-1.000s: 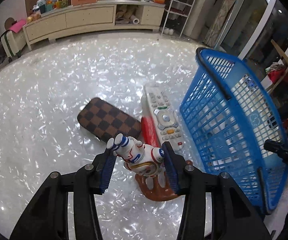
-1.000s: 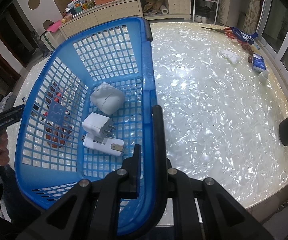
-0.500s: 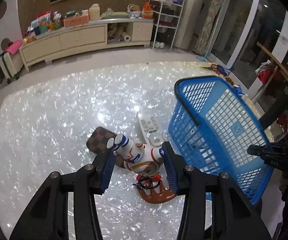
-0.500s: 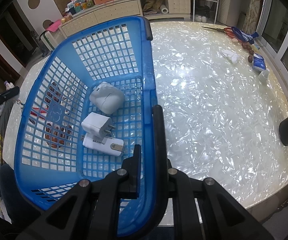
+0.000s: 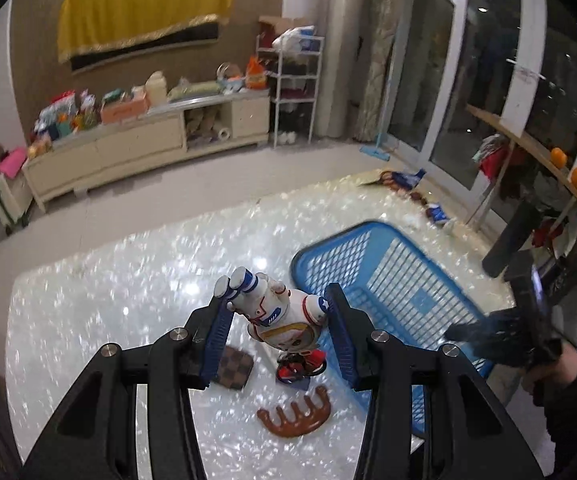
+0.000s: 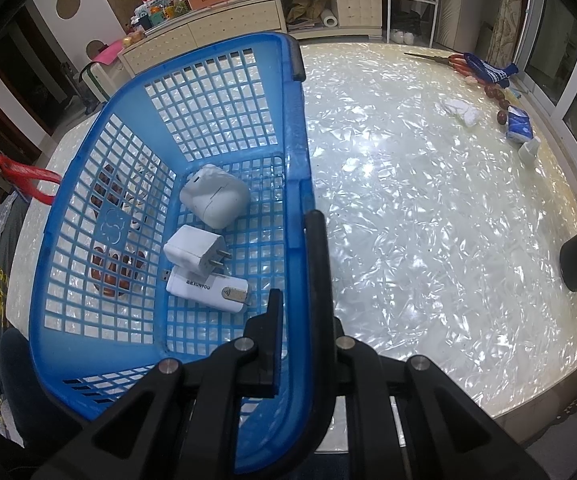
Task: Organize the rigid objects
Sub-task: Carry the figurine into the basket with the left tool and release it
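Your left gripper (image 5: 277,322) is clamped on the white astronaut figurine with blue and red trim (image 5: 276,312), which lies tilted between the blue-ribbed pads, up in the air over the pearly white shell-patterned tabletop (image 5: 108,320). Just to its right stands the blue plastic lattice basket (image 5: 404,292); its near corner rim sits close beside your right-hand finger, so there is little room on that side, while the table to the left lies bare out to its edge. Your right gripper (image 6: 302,312) is closed on the basket's right wall, one finger inside and one outside. Beyond that wall the tabletop (image 6: 428,220) runs open to the far rim.

Inside the basket you have three white things: one rounded earbud-style case (image 6: 214,195), one two-pin wall charger (image 6: 196,250) and one flat USB dongle (image 6: 207,289), the charger touching the dongle. On the table under the figurine lie one brown checkered case (image 5: 232,367), one brown antler-shaped piece (image 5: 294,414) and one small red-and-black item (image 5: 300,364), too blurred to name.

At the table's far corner sit red-handled scissors (image 6: 454,62), a blue packet (image 6: 519,126) and a crumpled white tissue (image 6: 461,112). A cream low cabinet (image 5: 144,140) loaded with clutter lines the back wall, under a yellow cloth hanging (image 5: 144,12).
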A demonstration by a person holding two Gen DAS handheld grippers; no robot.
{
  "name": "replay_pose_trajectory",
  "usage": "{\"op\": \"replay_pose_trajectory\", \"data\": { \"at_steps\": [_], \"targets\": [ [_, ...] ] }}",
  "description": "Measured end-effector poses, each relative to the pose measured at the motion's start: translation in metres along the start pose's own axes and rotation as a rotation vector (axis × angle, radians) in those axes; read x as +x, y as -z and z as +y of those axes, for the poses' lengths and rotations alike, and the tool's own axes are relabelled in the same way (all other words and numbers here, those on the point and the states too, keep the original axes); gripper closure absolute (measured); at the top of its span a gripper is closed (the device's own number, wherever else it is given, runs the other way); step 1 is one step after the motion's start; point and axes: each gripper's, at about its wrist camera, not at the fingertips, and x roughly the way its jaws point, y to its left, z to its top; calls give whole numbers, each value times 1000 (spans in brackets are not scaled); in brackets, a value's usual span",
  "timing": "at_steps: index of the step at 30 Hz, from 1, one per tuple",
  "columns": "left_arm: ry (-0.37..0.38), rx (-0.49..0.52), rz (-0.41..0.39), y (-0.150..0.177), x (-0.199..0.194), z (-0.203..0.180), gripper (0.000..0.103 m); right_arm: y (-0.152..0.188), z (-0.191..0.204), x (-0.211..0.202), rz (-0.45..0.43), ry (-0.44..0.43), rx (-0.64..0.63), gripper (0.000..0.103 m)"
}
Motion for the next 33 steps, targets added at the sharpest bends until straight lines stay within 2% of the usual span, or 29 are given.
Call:
{"op": "replay_pose_trajectory", "data": {
  "at_steps": [7, 11, 16, 19, 23, 26, 33],
  "targets": [
    [73, 89, -46, -17, -7, -39, 53, 0, 0, 0, 0, 3, 1, 93],
    [126, 136, -57, -13, 0, -65, 53, 1, 0, 0, 0, 3, -3, 94],
    [193, 187, 17, 5, 30, -93, 53, 1, 0, -1, -2, 6, -4, 94],
    [222, 254, 28, 21, 46, -108, 53, 0, 0, -1, -3, 4, 0, 95],
    [252, 324, 86, 39, 72, -120, 53, 1, -1, -2, -6, 1, 5, 95],
    [253, 369, 127, 49, 89, -125, 53, 1, -2, -2, -8, -10, 14, 95],
    [258, 434, 232, 49, 127, -129, 53, 1, -1, -2, -9, -16, 13, 95]
  ]
}}
